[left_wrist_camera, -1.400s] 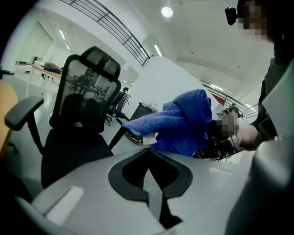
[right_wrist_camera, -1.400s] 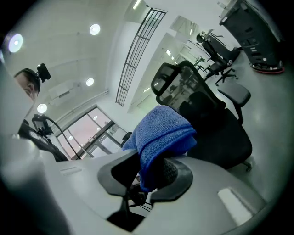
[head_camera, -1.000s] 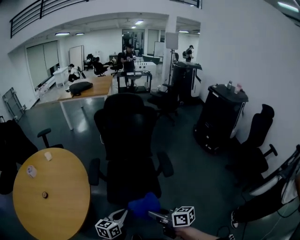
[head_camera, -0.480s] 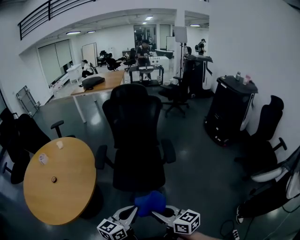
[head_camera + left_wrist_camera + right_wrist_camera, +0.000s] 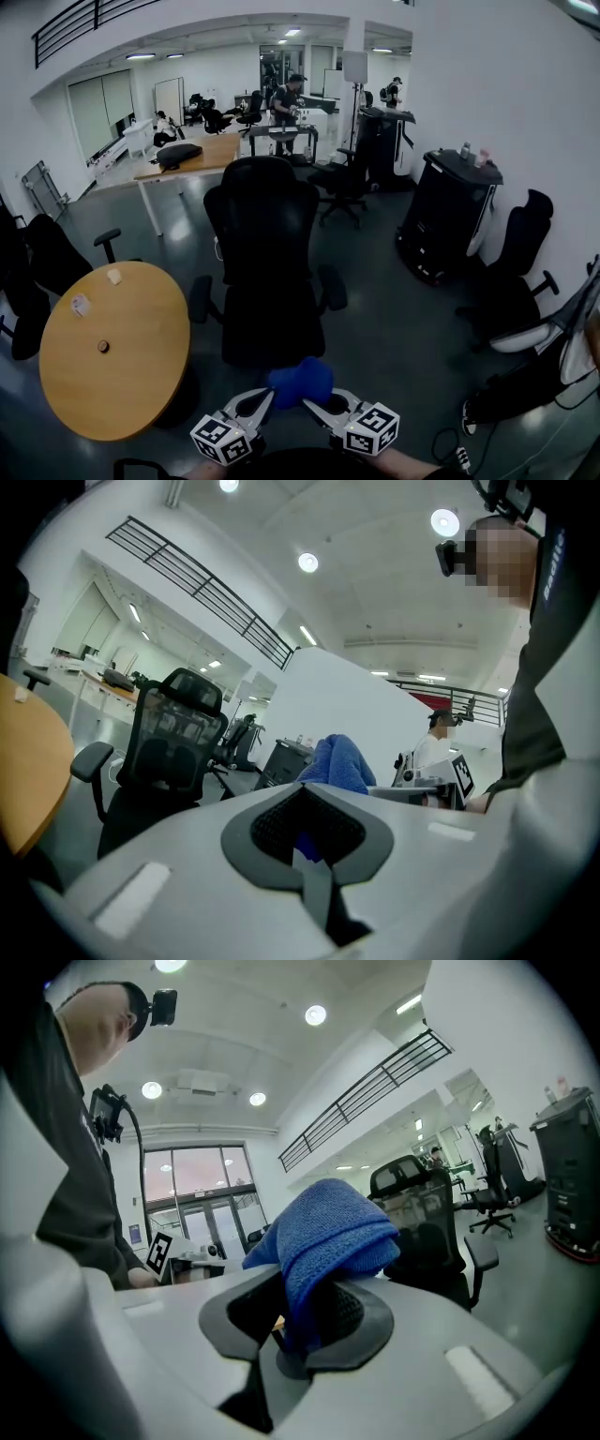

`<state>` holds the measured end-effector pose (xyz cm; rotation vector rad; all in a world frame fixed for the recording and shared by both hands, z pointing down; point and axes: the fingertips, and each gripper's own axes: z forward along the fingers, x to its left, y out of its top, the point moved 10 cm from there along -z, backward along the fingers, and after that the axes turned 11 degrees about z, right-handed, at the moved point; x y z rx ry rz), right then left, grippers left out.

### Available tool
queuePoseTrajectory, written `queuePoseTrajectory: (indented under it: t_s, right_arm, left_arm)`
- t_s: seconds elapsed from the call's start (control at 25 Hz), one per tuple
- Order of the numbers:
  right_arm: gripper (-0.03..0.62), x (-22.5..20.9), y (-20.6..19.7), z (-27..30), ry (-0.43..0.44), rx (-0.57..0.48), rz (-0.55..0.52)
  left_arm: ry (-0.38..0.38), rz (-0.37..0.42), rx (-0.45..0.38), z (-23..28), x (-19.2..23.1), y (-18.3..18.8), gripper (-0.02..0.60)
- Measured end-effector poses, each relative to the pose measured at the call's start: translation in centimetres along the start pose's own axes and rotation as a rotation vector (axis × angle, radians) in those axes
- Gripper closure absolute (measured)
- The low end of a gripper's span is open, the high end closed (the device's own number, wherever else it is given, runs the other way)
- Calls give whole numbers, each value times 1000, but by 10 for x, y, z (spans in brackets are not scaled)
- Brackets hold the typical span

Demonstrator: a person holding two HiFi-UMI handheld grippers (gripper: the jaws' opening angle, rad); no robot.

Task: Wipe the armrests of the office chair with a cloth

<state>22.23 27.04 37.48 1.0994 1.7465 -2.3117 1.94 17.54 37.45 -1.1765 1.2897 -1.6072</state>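
Note:
A black office chair [image 5: 267, 281] stands in front of me with its back toward me. Its left armrest [image 5: 200, 298] and right armrest [image 5: 332, 286] stick out at the sides. Just below the seat, near the bottom edge of the head view, a folded blue cloth [image 5: 300, 382] hangs between both grippers. My right gripper [image 5: 314, 405] is shut on the cloth [image 5: 323, 1232], which bulges up out of its jaws. My left gripper [image 5: 265, 401] meets the cloth from the left with its jaws together. A sliver of blue cloth [image 5: 305, 841] shows between them. Both grippers are short of the chair.
A round wooden table [image 5: 108, 347] with small items stands left of the chair. More black chairs [image 5: 511, 281] and a black cabinet [image 5: 441, 225] are on the right. A desk [image 5: 187, 159] and people stand farther back. Grey floor lies around the chair.
Both grippers rose into view with the cloth. The left gripper, apart from the cloth before, has closed in on it from the left.

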Motion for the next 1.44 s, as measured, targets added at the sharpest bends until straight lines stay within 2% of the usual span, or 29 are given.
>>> queuePoseTrajectory:
  t_s: [0.12,0.24,0.68,1.44]
  right_arm:
    - [511,1,1,-1,-9,-22,16]
    - [511,4,-1,2,-2,-9,-15]
    - [511,0,-4,2,-7,10,-3]
    - [511,8,-11,2,5,16,-2]
  left_arm:
    - [-19,17,0,2,-2,6,569]
    - [-11,26,-12,-2,-1,9,569]
    - [-17,43,0,1,-8,8,569]
    - [-14,46,5,-11,-15,7,569]
